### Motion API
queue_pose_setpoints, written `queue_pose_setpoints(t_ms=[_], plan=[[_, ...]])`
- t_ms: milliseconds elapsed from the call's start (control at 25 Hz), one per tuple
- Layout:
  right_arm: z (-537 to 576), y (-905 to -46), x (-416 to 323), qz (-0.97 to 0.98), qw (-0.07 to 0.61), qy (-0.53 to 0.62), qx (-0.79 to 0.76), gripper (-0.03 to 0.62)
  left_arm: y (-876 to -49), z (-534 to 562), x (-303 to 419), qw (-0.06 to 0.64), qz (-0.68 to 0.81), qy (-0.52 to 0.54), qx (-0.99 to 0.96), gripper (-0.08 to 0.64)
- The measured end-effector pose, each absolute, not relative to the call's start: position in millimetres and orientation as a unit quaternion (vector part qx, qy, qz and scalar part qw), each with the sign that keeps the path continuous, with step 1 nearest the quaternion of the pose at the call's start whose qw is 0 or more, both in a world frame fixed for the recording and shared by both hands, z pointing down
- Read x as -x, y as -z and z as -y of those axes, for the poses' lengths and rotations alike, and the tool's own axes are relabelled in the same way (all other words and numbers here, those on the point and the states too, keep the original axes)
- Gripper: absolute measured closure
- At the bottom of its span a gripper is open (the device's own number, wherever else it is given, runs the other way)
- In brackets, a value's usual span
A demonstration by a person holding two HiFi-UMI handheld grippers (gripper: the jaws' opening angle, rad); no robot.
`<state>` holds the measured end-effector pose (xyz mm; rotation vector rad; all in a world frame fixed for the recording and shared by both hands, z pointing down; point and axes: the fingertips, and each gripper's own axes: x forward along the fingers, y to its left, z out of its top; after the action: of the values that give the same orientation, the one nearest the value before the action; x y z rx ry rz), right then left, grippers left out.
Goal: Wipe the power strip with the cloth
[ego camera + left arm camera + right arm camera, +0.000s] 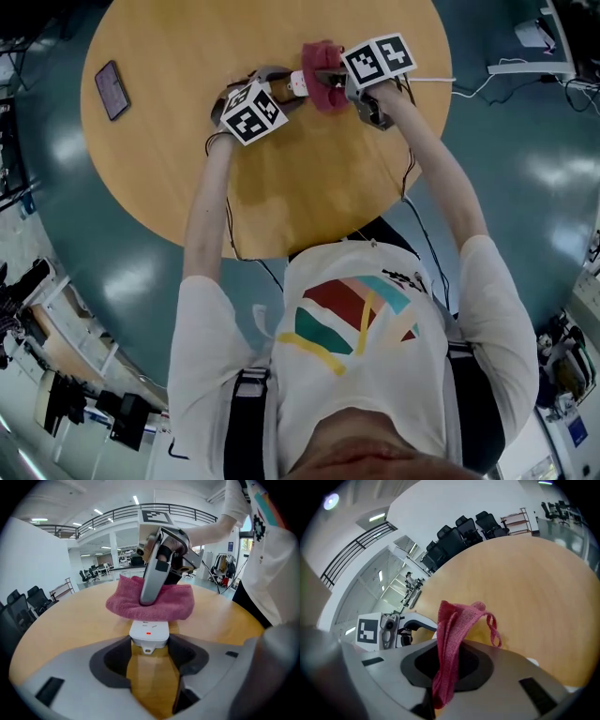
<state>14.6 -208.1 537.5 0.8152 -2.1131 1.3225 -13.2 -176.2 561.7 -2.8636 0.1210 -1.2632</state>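
Left gripper view: a white power strip [149, 633] lies on a round wooden table [70, 620], with its long axis running straight away from the left gripper [150, 645]. That gripper's jaws press on either side of the strip's near end. A pink cloth [150, 603] is draped across the strip just beyond, pinched tight in the right gripper [446, 667], which faces the left one. The wipe, I judge, should run along that axis, and the right hand is placed for it
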Motion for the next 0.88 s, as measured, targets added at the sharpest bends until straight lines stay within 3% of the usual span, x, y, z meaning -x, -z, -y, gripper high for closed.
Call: queue_pose_setpoints(t_ms=[760, 880], plan=[[181.6, -549.5, -180.0, 0.720, 0.365, -0.419, -0.416, 0.554, -561.9, 172.6, 7.0, -0.003, -0.042, 0.412, 0.910, 0.273], [180.3, -548.2, -183.5, 0.719, 0.338, -0.438, -0.422, 0.554, -559.9, 174.3, 8.1, -0.003, -0.042, 0.411, 0.911, 0.275]])
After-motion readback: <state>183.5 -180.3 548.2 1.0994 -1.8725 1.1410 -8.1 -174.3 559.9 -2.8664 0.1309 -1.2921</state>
